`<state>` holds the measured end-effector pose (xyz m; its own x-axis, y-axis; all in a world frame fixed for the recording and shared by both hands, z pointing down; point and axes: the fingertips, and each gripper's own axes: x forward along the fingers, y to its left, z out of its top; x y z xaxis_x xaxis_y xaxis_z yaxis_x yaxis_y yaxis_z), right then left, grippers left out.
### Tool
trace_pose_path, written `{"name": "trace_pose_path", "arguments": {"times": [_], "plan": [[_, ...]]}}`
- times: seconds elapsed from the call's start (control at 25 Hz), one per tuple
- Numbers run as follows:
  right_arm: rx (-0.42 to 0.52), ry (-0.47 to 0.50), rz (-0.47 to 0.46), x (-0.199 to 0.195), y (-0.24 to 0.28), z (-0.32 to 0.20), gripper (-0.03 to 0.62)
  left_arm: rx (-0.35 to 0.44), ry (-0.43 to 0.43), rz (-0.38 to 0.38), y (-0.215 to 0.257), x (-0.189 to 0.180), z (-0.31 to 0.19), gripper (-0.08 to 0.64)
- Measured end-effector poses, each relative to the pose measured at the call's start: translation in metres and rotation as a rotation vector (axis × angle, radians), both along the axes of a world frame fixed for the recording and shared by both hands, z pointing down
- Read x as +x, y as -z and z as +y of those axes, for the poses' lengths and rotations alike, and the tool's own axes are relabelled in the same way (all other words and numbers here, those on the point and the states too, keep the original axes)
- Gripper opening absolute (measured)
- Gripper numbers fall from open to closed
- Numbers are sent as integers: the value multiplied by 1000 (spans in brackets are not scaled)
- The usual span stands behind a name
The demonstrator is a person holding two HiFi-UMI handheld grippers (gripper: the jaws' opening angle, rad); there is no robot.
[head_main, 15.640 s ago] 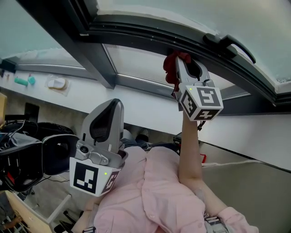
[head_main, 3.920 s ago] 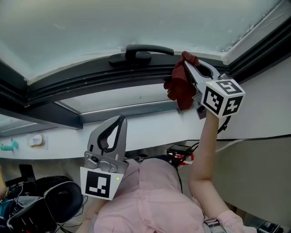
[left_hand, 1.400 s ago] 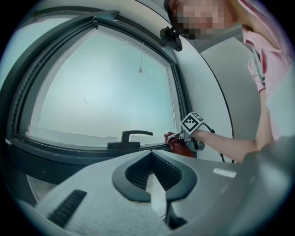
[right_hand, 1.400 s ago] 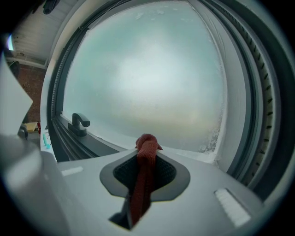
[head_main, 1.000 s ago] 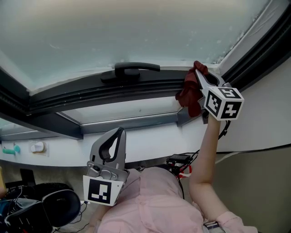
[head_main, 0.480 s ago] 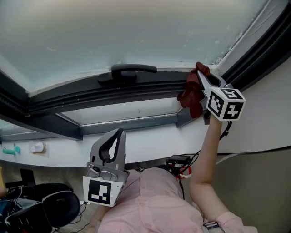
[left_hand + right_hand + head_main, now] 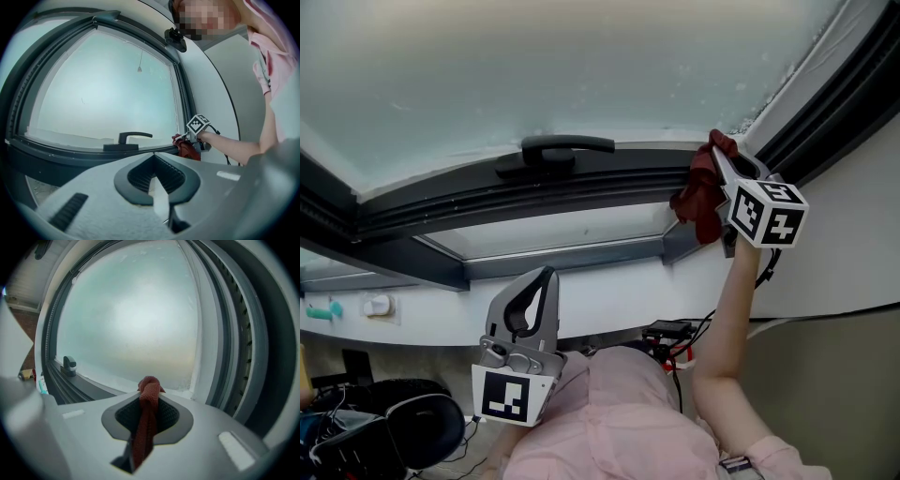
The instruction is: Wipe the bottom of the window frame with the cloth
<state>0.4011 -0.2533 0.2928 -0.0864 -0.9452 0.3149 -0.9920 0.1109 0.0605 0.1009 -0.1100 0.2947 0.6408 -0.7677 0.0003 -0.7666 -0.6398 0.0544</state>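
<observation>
Cloth [image 7: 696, 197] pinched in right gripper [image 7: 727, 161], right of handle [image 7: 555, 150] (left gripper [image 7: 542, 277] closed, empty). Could snag on frame [image 7: 581, 187], slip out.

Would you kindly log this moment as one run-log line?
right claw: shut on cloth | cloth: at frame, right end | left claw: shut, idle

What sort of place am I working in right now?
Probably an office or workroom, indoors at a large window: a dark window frame with a lever handle, a white sill below it, and what looks like a black office chair and cables on the floor.
</observation>
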Motion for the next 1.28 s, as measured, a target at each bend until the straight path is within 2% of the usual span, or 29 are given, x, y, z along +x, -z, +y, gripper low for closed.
{"name": "trace_pose_path", "arguments": {"times": [0.08,0.24,0.72,0.92,1.08,1.28], "plan": [[0,-6,-3,4,0,0,55,3,2,8,2,2,0,0],[3,-18,-13,14,0,1,55,22,-11,-45,-3,4,3,0],[3,-32,-11,23,0,3,55,1,23,13,1,14,7,0],[107,-69,-40,19,8,13,55,-11,36,29,-3,14,15,0],[244,10,-119,-24,31,32,57,-11,57,34,-3,1,19,0],[304,174,-103,-116,40,42,55,-8,58,42,-2,-17,24,0]]}}
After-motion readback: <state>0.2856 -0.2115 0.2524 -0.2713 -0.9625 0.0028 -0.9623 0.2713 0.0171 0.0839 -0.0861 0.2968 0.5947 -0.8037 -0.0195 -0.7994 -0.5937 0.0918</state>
